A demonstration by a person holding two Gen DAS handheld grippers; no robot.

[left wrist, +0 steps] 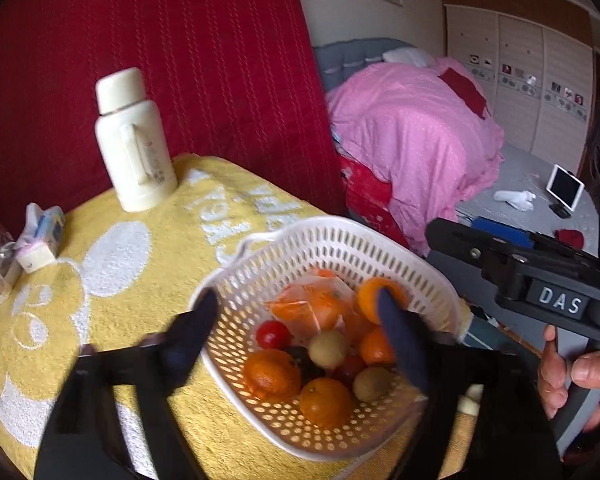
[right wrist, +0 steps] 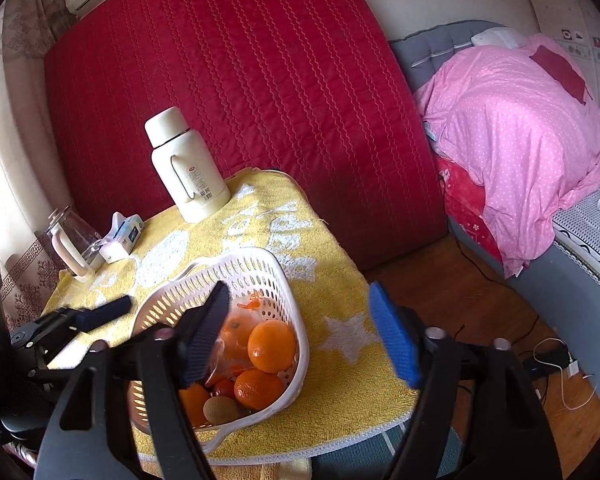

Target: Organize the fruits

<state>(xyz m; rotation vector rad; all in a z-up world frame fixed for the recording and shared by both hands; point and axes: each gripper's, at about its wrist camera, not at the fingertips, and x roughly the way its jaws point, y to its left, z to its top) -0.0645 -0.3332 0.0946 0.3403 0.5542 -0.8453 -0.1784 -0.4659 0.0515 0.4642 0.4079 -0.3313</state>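
Observation:
A white perforated basket (left wrist: 332,240) (right wrist: 260,258) stands on the yellow towel and holds several oranges (left wrist: 326,402) (right wrist: 272,346), small red fruits (left wrist: 273,334), brownish-green kiwis (left wrist: 328,349) (right wrist: 221,410) and a clear bag (left wrist: 312,308) with orange pieces. My left gripper (left wrist: 300,326) is open: one finger is outside the basket's left rim, the other hangs over the fruit inside, gripping nothing. My right gripper (right wrist: 300,334) is open too, straddling the basket's right side with a big orange between the pads, untouched. A hand (left wrist: 572,376) holds the right tool.
A cream thermos flask (left wrist: 134,140) (right wrist: 188,168) stands at the table's back. A tissue pack (left wrist: 40,236) (right wrist: 122,238) and a glass jug (right wrist: 70,240) sit at the left. Behind is a red mattress (right wrist: 240,80); to the right, a bed with a pink duvet (right wrist: 512,140) and floor cables (right wrist: 560,372).

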